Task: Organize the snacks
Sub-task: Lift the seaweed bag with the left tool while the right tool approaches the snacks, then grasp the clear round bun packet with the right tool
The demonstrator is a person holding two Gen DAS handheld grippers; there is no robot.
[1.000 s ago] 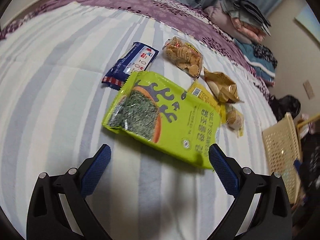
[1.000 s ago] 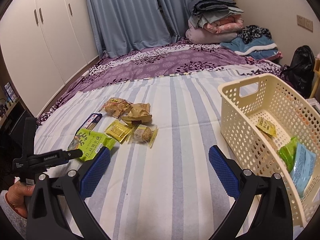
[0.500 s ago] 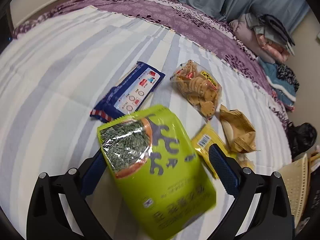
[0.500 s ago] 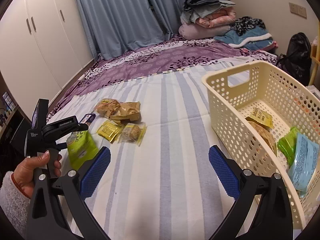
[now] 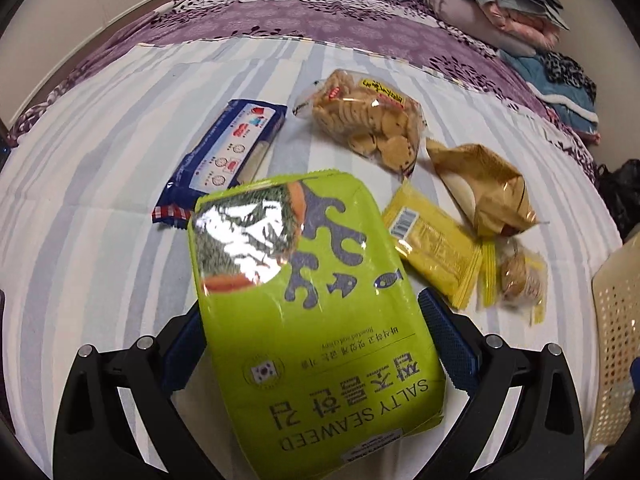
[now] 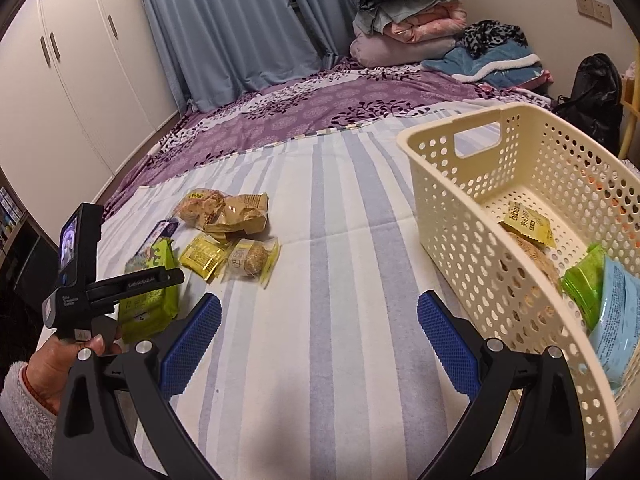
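Left wrist: left gripper [image 5: 316, 344] clamps seaweed packet [image 5: 308, 292]; right gripper [image 6: 318, 340] spread, empty.

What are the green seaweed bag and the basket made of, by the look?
Seaweed bag: thin glossy plastic film, probably; a bright glare patch sits on its clear window and the surface wrinkles. Basket: stiff cream moulded plastic with a dull finish, most likely; regular punched holes, a cut-out handle and a rolled rim.

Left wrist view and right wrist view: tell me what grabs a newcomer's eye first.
The lime-green seaweed packet fills the left wrist view, lifted off the striped bedspread in the left tongs. In the right wrist view, the cream perforated basket stands at right with a few snacks inside, beyond the open, empty right tongs.
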